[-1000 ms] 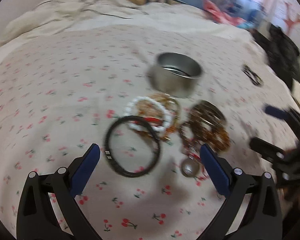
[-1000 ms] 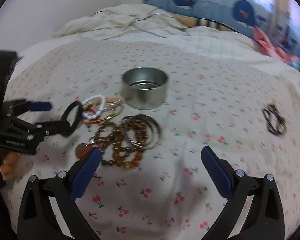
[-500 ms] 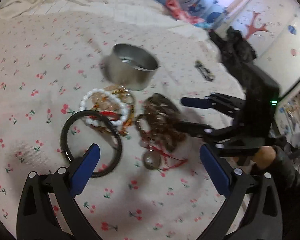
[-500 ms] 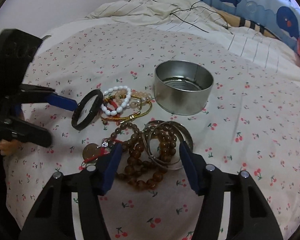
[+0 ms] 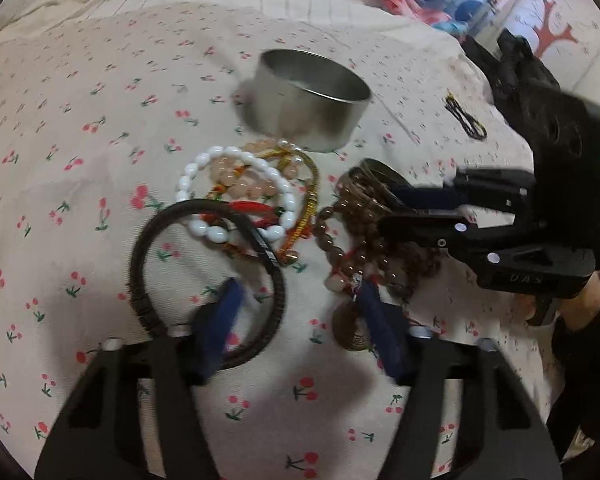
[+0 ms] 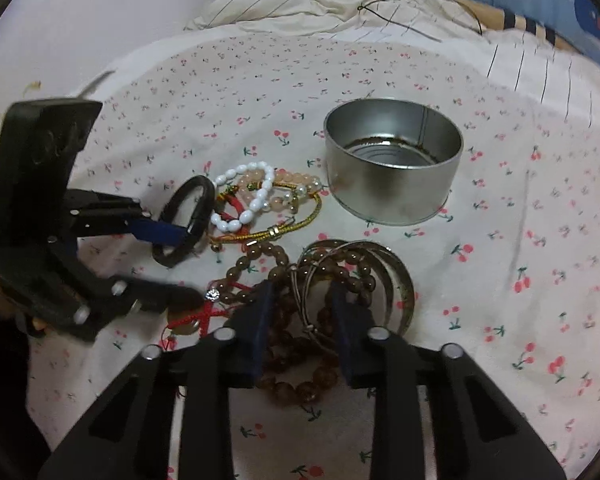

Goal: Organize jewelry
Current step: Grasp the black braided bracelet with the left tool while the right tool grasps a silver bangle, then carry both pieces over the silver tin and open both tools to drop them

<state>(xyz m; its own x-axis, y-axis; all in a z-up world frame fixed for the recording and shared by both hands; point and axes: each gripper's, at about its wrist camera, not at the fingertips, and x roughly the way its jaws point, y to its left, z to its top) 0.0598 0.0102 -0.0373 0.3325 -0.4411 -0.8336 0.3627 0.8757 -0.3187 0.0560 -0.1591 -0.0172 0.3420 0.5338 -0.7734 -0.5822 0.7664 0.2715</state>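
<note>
Left tool [image 5: 300, 312] closing w/ black bangle [image 5: 208, 276] rim between pads, not yet pressed. Right tool [image 6: 300, 312] closing round brown bead bracelets [image 6: 300, 344], contact unclear. Jewelry heaped on bed [image 6: 500, 240] beside tin [image 6: 394, 168].

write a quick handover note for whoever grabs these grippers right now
Left gripper: jaws have just been closing, astride the band of the black bracelet, not yet pinching it.
Right gripper: jaws have just been closing around the brown bead bracelet and metal bangles; grip unclear.
White bead bracelet and gold cord lie tangled on the sheet beside the tin.
Done: nothing; the tin is empty.
Left: finish both grasps, probably drop every piece into the tin.
</note>
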